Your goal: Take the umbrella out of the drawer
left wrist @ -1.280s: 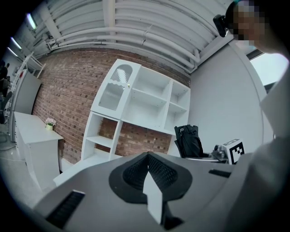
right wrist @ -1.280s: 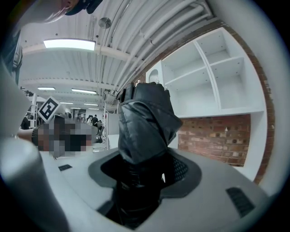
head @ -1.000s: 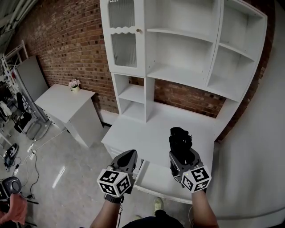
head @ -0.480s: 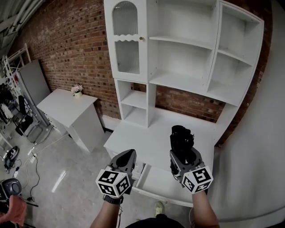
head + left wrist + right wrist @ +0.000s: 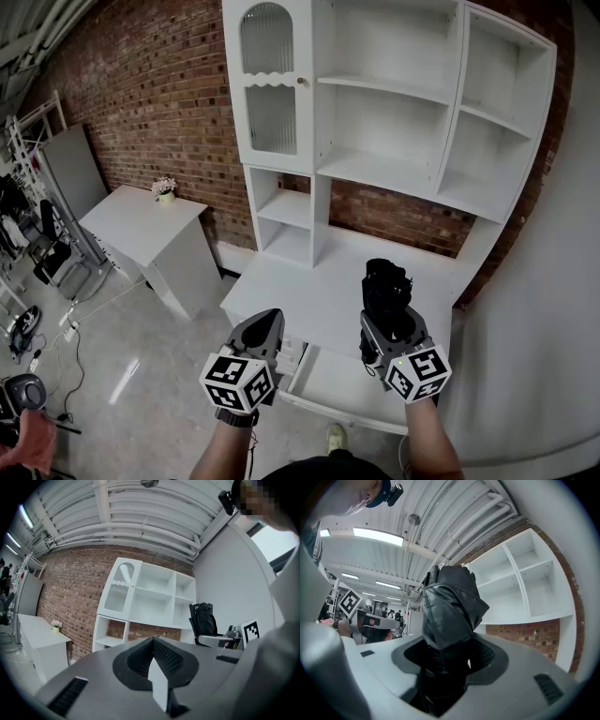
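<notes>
Two grippers hover at the white desk [image 5: 309, 286]. My right gripper [image 5: 388, 323] clamps the folded black umbrella [image 5: 386, 281], which pokes forward, clear of the open drawer [image 5: 337, 382] below. My left gripper [image 5: 264, 328] is pinched closed, empty.

Room above drawer [image 5: 339, 377] and desktop [image 5: 309, 291]; shelving [image 5: 375, 173] blocks behind.

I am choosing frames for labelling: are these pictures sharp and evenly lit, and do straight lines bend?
Head view: sharp, evenly lit; the cabinet shows bowed edges. Left gripper view: strong fisheye, dark round border, a mosaic patch at top right. Right gripper view: same fisheye; the ceiling lamp glares white; the black umbrella goes very dark where the right gripper holds it.
</notes>
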Motion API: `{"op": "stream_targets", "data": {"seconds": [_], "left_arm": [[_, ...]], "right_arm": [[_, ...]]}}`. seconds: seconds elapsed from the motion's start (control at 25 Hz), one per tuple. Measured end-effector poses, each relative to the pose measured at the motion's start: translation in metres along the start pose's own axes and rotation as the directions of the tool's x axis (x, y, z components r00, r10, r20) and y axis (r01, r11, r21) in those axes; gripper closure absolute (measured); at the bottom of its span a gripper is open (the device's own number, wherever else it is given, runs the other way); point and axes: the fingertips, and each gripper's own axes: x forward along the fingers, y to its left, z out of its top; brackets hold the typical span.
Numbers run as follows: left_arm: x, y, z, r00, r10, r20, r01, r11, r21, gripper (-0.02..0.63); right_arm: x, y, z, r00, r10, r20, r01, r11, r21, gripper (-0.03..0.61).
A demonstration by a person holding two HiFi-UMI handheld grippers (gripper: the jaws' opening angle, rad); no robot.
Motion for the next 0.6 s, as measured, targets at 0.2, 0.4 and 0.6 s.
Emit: {"op": "stream_targets", "data": {"seconds": [0.2,0.4,0.6], "left_arm": [[-0.0010,0.0015,-0.0008,1.000,0.004,0.004,-0.004,1.000,-0.006,0.607],[-0.0024,0.0007,-0.0013,1.000,0.006,0.007,-0.005,1.000,-0.005,0.607],[-0.0026,-0.0007,-0.0018,1.000,0.007,0.009,-0.007,1.000,-0.002,0.607]], "right_arm": [[0.0001,0.0016,-0.0019,1.000,0.004,0.001,-0.004,1.000,0.003,0.359],[-0.0011,0.0034,-0.0019,1.000,0.007,0.004,-0.007,1.000,0.003,0.359],[-0.0021,0.0035,-0.0007,1.000,0.007,0.008,-0.007,1.000,0.002,0.359]]}}
